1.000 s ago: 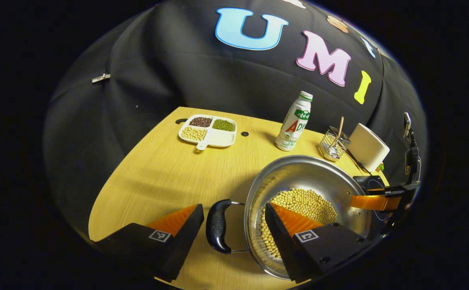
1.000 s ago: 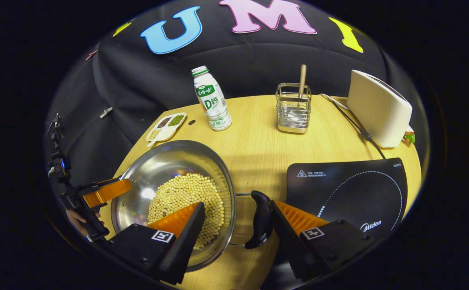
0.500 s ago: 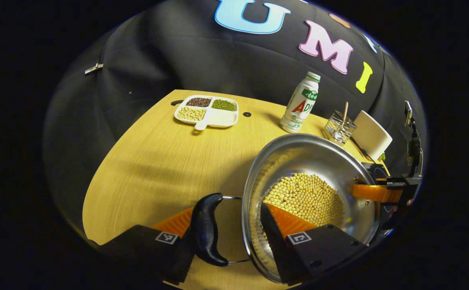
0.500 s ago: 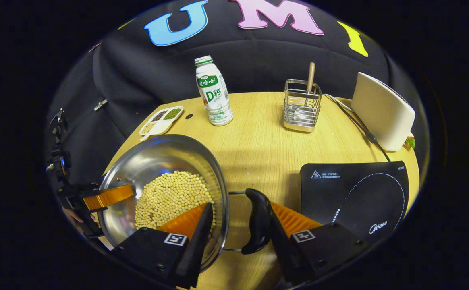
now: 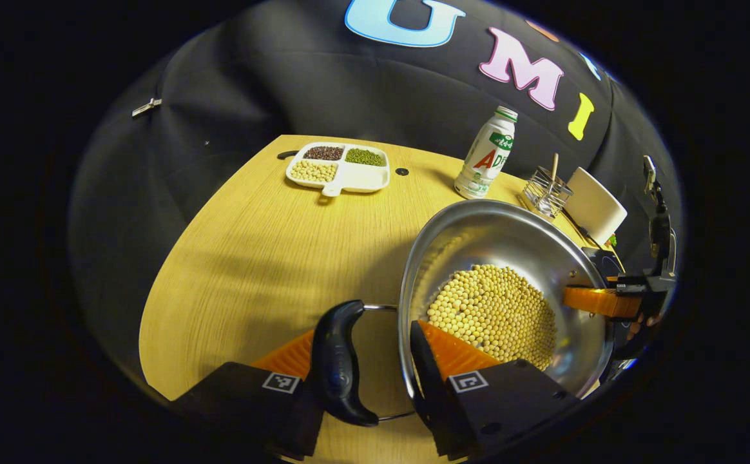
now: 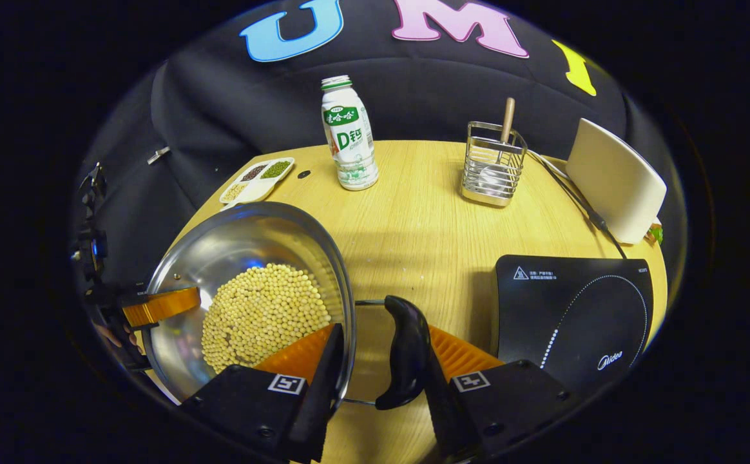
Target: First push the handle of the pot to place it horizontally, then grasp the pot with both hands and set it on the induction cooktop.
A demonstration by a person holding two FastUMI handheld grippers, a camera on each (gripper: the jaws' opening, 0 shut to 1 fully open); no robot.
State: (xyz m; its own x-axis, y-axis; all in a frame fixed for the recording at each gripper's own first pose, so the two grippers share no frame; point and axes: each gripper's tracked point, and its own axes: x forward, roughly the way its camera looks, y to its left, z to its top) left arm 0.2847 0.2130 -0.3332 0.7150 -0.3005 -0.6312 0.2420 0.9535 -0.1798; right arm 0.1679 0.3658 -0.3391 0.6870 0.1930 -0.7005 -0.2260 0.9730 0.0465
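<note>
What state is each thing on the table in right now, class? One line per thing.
pot: uncovered, holding soybeans, gripped at both handles, not yet on the cooktop
left gripper: shut on the pot's left handle and rim
right gripper: shut on the pot's right handle and rim
induction cooktop: bare
bottle: upright, capped
divided dish: beans in three compartments, one empty

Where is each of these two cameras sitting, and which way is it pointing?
Left gripper view: rides on the left gripper, at the pot's left handle, facing the bean tray; own fingers show.
Right gripper view: rides on the right gripper, at the right handle, facing the cooktop; own fingers show.
Shared: pot of beans, bottle, each other's gripper.
</note>
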